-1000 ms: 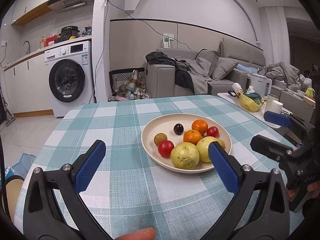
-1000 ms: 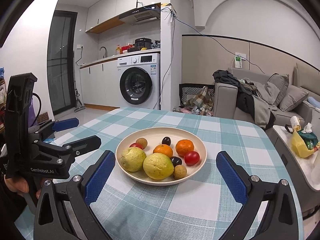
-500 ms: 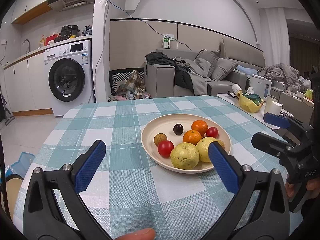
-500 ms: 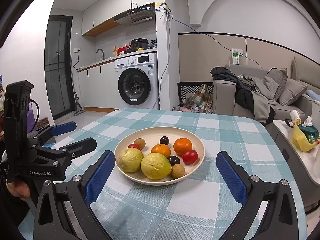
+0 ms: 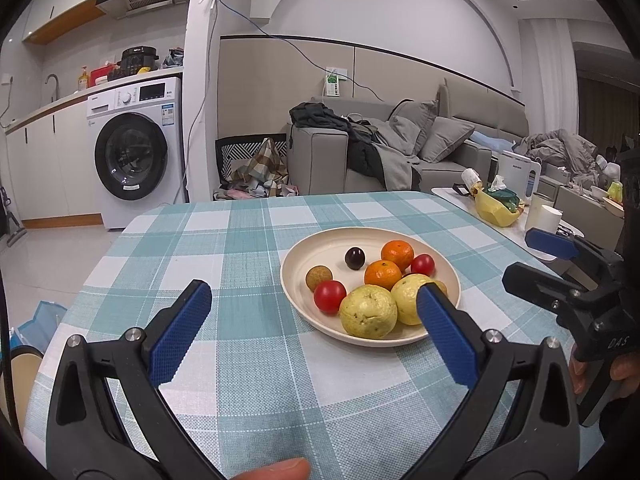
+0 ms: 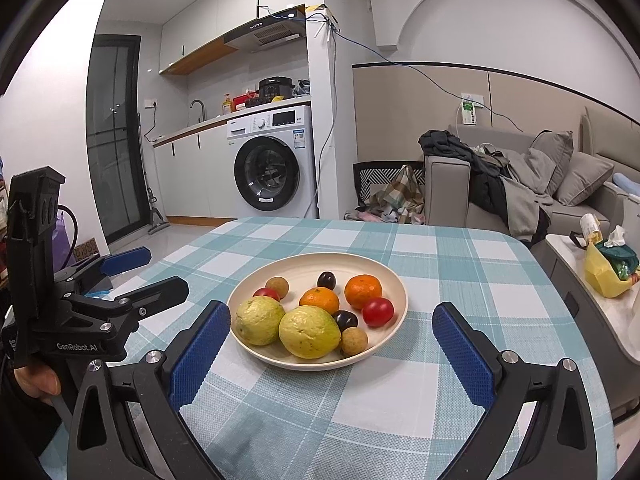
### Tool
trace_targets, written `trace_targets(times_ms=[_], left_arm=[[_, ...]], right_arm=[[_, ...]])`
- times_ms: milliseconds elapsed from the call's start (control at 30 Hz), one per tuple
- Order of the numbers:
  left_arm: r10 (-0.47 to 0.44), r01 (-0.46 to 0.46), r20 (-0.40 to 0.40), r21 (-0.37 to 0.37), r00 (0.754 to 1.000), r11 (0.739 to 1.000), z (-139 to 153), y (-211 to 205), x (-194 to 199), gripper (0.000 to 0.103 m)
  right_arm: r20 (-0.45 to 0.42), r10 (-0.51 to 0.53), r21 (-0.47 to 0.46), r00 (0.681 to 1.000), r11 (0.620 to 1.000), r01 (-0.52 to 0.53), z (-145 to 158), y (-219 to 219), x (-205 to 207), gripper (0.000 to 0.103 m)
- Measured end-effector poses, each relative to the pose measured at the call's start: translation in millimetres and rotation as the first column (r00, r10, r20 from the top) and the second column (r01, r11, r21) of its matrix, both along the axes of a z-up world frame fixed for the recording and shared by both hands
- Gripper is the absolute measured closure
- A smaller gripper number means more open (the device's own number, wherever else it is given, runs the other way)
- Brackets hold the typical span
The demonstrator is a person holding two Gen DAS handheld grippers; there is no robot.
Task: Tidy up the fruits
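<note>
Though near the table edge, both grippers' fingers wide, empty, short of the plate.

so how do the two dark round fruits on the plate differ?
The far dark fruit sits alone on bare plate, touching nothing. The near dark fruit is wedged among a yellow-green fruit, a red tomato and a small brown fruit. Both look dark, glossy and similar in size.

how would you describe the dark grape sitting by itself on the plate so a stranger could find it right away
On the checked tablecloth sits a cream plate of fruit. Toward its far side lies a dark grape, apart from the pile. It is the only near-black fruit with bare plate all around it.
</note>
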State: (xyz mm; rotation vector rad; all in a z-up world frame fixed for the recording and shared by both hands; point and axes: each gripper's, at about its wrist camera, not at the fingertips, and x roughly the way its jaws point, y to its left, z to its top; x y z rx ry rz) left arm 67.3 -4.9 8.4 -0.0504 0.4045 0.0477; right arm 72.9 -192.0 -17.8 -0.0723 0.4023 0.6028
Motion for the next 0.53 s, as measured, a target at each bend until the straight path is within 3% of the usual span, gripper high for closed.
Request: trace_targets(times_ms=[533], left_arm=[[0.001,-0.001,-0.009,-0.005,1.000,1.000,-0.9,-13.1,-2.1,0.001]], right_arm=[[-0.014,-0.007,0.007,1.000,1.000,0.007,-1.7,-2.9,2.2,0.000]])
